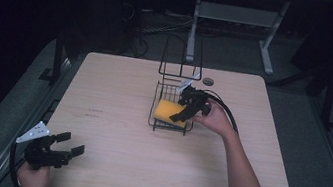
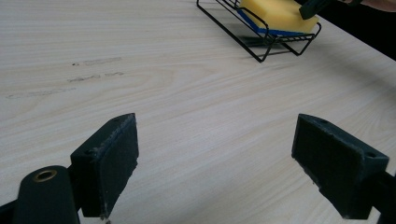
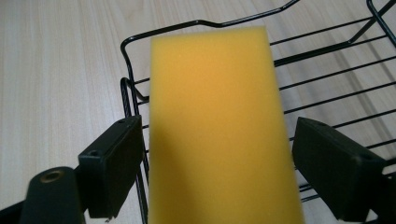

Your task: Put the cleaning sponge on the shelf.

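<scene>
The right gripper [image 1: 182, 114] reaches over the wire rack [image 1: 156, 121] near the middle of the table [image 1: 111, 140], its jaws spread wide on either side of the sponge [image 1: 167, 111]. In the right gripper view the yellow sponge [image 3: 219, 130] runs up between the two black pads [image 3: 114, 165], with a gap showing on each side, so the jaws are released and not pressing it. The sponge lies in the rack's low tray, one end out over the tray's front rim [image 3: 140, 46]. From the left gripper view the sponge [image 2: 275, 14] shows a yellow top and a blue underside, sitting tilted in the rack [image 2: 261, 46], with the tip of the right gripper [image 2: 313, 7] above it. The rack has a tall wire back standing at its far side. The right hand [image 1: 218, 119] holds its gripper from the right, the cable looping over the wrist. The left gripper [image 1: 73, 144] rests well apart at the table's near left corner, held by the left hand [image 1: 35, 176]; its jaws are wide open with only bare wood between them [image 2: 215, 154]. Faint smudges [image 2: 93, 70] mark the tabletop between the left gripper and the rack.
</scene>
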Demonstrator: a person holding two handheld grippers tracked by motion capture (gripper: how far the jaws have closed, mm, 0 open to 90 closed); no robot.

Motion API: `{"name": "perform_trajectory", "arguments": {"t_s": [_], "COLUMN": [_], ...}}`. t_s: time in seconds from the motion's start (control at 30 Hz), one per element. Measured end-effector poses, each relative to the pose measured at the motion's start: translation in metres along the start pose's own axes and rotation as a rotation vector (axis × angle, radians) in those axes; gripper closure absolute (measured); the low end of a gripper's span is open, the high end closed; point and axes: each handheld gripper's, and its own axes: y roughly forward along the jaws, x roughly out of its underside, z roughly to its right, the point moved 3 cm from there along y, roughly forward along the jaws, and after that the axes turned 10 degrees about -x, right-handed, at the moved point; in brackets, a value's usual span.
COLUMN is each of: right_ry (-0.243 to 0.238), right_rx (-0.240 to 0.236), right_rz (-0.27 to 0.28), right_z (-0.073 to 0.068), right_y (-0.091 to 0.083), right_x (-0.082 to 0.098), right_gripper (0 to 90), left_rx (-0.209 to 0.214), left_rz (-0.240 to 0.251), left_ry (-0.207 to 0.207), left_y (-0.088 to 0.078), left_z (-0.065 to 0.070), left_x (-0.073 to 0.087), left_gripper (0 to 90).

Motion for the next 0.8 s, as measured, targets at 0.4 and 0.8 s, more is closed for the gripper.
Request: {"name": "perform_trajectory", "arguments": {"t_s": [0.4, 0.8], "right_ry": [0.016, 0.048], "right_rx": [0.018, 0.047], "right_rz": [0.044, 0.07], "right_z": [0.0, -0.003], "right_y": [-0.011, -0.028], "right_x": [0.01, 0.027], "right_gripper": [16.5, 16.5], "left_rx": [0.004, 0.004], "left_rz": [-0.005, -0.003], "left_ry": [0.005, 0.001], "left_y": [0.002, 0.004], "left_z": [0.001, 0.002], "left_x": [-0.001, -0.001], "left_gripper": [14.0, 14.0]}}
